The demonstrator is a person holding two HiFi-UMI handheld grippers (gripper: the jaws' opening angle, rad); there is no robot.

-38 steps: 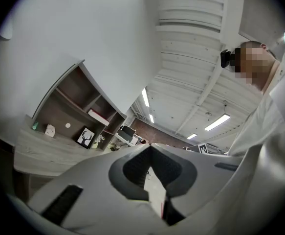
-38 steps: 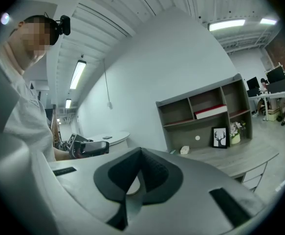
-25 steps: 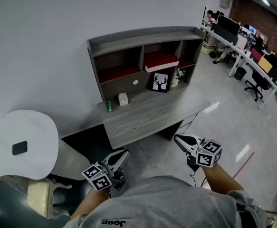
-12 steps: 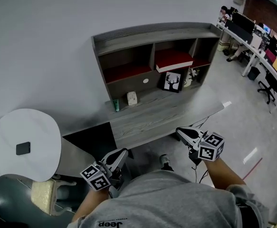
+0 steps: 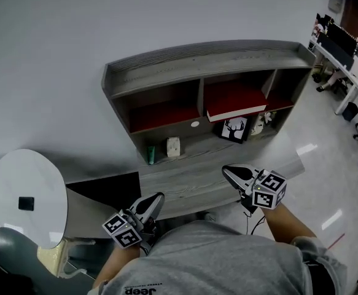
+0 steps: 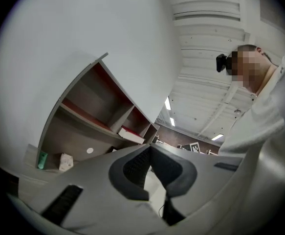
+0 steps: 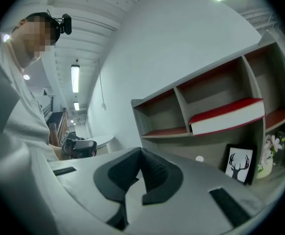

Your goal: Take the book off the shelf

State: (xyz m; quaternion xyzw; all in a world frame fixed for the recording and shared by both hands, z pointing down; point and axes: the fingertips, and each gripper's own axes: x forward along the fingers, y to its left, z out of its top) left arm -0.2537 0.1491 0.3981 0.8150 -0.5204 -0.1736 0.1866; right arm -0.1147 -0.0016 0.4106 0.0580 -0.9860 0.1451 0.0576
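Head view: approach step, no contact yet. The book, red cover with white page edge, lies flat in the middle upper compartment of the shelf, at about 1 o'clock from frame centre. It sits directly above the deer picture. Right gripper hangs over the front edge of the desk with the book at its 12 o'clock, well apart. Left gripper is at 7 o'clock of the right one, also short of the shelf. Both pairs of jaws are together with nothing between them; each gripper view shows the pads meeting at the tip. Right gripper view has the book at 2 o'clock, page edge facing out, so the right side looks like the natural pick. My read of the next move: spread the right jaws, reach up and in to the compartment, close across the book's thickness at the page edge, then draw it straight out. Clearance looks tight under the shelf top and above the picture frame. A green bottle and a small white box stand on the lower ledge at 10 o'clock of the book, out of the path. Versus a second ago: the shelf is closer and more centred, and the grippers were over bare floor and are now at the desk. Both jaw pairs look unchanged.
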